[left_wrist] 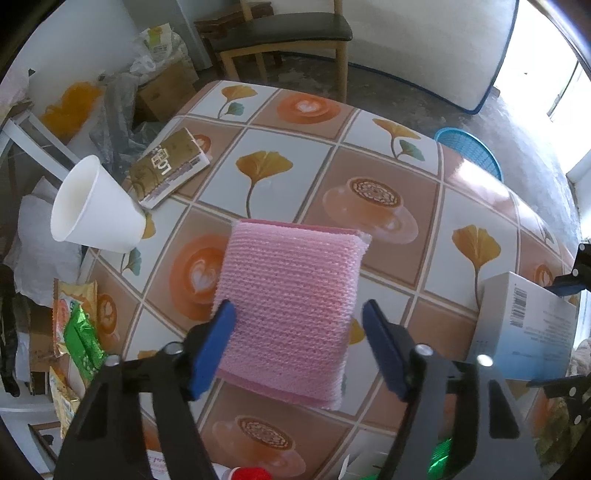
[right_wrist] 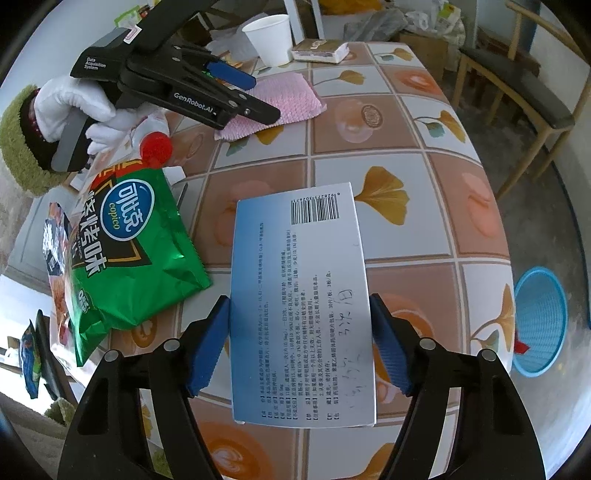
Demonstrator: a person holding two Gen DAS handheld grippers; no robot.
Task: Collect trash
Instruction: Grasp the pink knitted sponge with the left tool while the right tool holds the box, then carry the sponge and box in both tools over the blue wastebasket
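A pink sponge [left_wrist: 291,310] lies on the patterned table [left_wrist: 388,177]; my left gripper [left_wrist: 299,347] is open, its blue fingers on either side of the sponge's near end. It also shows in the right wrist view [right_wrist: 284,99]. My right gripper [right_wrist: 299,343] is open around a white and blue medicine box [right_wrist: 299,306] with a barcode, fingers close to its sides. The box also shows at the right of the left wrist view [left_wrist: 532,325]. A green snack bag [right_wrist: 125,251] lies left of the box.
A white paper cup [left_wrist: 96,206] and a gold and white carton [left_wrist: 170,166] sit at the table's far left. A red bottle cap [right_wrist: 157,147] is near the snack bag. A blue basket [right_wrist: 539,321] stands on the floor right of the table. A chair [left_wrist: 288,33] stands beyond.
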